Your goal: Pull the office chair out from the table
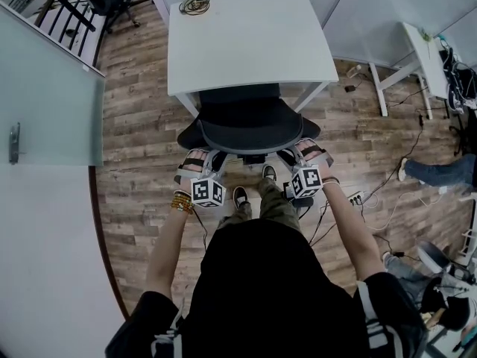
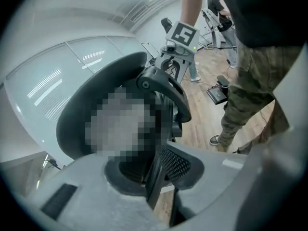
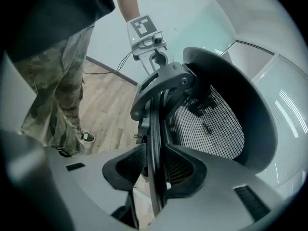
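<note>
The fingers (image 2: 86, 191) of the left gripper (image 2: 159, 177) stand slightly apart, and the thin dark rim of the backrest of the office chair (image 2: 72, 129) runs up between them; as far as I can see they aren't pinching it. The right gripper (image 3: 156, 172) has its fingers set wider, one on each side of the rim at the backrest's other edge, with a gap on both sides and the black mesh stretching away just beyond. Each gripper can be seen from the other one's view, sitting across the curved top of the backrest with its marker cube (image 1: 209, 192) turned up towards the person. From above, the two grippers sit at the left and right ends of the backrest, both pointing down and away from the person. The person stands right behind the chair in camouflage trousers (image 1: 272, 203) and dark shoes (image 1: 240, 196), with a bead bracelet (image 1: 181, 202) on the left wrist. The chair faces the white worktop (image 1: 246, 43), its seat reaching under the near edge and its backrest just clear of that edge on the person's side. A coil of cable (image 1: 195, 4) lies at the worktop's far left corner. Around it is a wood-plank floor (image 1: 141, 125), with a power strip (image 1: 356, 198) and loose leads to the right, and another person's leg (image 1: 440, 171) further right.
</note>
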Demonstrator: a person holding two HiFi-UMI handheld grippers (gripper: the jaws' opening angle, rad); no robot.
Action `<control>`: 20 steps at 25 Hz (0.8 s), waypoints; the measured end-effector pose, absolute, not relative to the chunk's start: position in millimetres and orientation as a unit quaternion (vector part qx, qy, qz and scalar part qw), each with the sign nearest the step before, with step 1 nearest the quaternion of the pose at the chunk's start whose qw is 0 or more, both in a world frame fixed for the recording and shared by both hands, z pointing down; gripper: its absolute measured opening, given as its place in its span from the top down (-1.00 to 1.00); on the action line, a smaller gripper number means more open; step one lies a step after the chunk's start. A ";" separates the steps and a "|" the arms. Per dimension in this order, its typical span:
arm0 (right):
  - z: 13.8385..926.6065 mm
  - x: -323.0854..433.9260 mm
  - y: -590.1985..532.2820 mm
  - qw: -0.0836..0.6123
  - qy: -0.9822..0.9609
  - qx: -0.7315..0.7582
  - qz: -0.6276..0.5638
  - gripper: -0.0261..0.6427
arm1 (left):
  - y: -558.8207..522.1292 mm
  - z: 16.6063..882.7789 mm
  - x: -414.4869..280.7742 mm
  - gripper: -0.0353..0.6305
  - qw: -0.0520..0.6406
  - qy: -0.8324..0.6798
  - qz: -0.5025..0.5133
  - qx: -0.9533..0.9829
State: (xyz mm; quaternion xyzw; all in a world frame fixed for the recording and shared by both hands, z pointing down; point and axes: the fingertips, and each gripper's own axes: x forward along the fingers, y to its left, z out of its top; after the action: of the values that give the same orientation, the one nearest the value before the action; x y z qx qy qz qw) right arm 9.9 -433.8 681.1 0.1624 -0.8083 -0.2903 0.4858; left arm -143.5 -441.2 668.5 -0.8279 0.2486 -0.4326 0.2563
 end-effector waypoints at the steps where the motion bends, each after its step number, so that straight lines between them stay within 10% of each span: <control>1: 683.5 8.3 -434.3 0.490 -0.806 0.159 -0.291 0.60 | -438.4 669.7 -143.5 0.66 0.255 0.242 -0.433 -0.830; 20: 714.9 -4.6 -449.8 0.536 -0.770 0.139 -0.317 0.61 | -451.6 718.6 -140.4 0.48 0.257 0.173 -0.518 -0.797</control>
State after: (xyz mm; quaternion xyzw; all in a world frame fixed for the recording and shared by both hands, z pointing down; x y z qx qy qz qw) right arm -4.6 -449.8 714.9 0.1391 -0.7698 -0.3167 0.5364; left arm -140.4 -451.6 718.6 -0.7971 0.1729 -0.5184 0.2569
